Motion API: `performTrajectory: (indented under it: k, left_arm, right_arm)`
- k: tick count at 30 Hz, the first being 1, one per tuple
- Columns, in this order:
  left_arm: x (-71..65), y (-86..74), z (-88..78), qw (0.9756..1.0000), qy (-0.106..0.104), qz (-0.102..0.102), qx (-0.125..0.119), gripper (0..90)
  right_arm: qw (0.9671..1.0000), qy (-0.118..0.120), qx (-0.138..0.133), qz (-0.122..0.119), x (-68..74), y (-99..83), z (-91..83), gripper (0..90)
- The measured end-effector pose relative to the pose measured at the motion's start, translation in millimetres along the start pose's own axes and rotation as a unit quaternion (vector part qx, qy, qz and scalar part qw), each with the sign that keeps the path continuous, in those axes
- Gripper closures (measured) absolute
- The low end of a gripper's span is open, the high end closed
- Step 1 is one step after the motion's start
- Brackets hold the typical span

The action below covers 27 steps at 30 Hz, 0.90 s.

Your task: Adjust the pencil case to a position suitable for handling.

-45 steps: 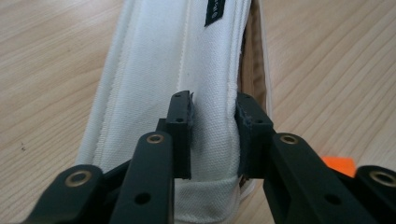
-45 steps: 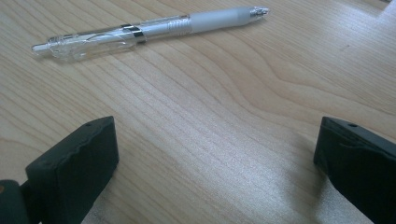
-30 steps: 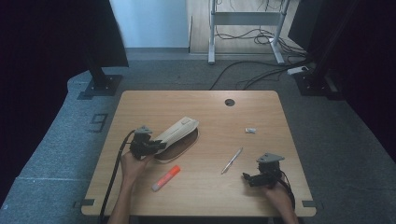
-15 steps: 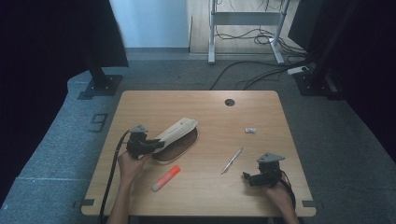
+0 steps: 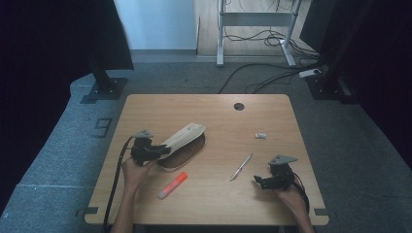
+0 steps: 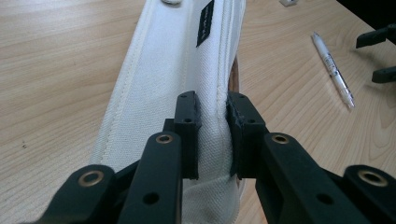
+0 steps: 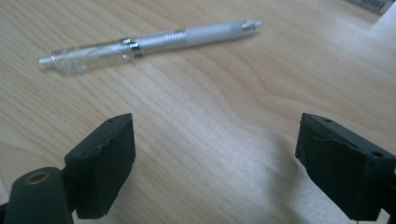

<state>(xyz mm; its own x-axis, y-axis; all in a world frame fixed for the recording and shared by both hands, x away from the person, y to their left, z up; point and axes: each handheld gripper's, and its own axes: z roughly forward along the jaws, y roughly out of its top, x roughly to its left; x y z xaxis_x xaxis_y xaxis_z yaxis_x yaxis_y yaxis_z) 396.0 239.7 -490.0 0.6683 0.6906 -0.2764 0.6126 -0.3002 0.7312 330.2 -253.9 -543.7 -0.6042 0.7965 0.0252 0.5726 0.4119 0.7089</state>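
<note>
Left gripper (image 6: 212, 135): jaws clamped on the cream canvas pencil pouch's (image 5: 182, 138) rim, near the worktop's (image 5: 204, 104) left edge.
Right gripper (image 7: 215, 163): jaws wide, just been closing, empty, short of the clear plastic pen (image 7: 144, 42).
Next: likely reaching the pen.

1. Pouch (image 6: 177, 70) — a small black tag (image 6: 204, 23) is sewn near its seam, with pale lettering too small to read.
2. Pen (image 6: 332, 65) — faint dark print runs along the white barrel, too blurred to make out.
3. Floor mat (image 5: 73, 131) — a pale outlined mark (image 5: 103, 127) left of the table looks like the digit 9.
</note>
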Motion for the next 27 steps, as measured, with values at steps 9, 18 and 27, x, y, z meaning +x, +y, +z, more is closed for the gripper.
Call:
performTrajectory:
  k: [9,18,27]
  left_arm:
    - [-0.2,-0.1,0.4,1.0000,-0.002,0.003,0.002,75.4]
    - [-0.6,0.1,0.2,1.0000,-0.003,0.005,0.003,75.3]
    - [-1.6,0.4,0.6,1.0000,-0.003,0.007,0.003,75.4]
  right_arm:
    - [1.0000,0.002,-0.008,-0.003,-15.4,15.6,0.0,0.6]
    - [0.9997,-0.003,-0.023,-0.012,-31.5,35.6,2.8,0.0]
    - [0.9996,-0.005,-0.029,0.002,-48.8,47.9,8.7,3.2]
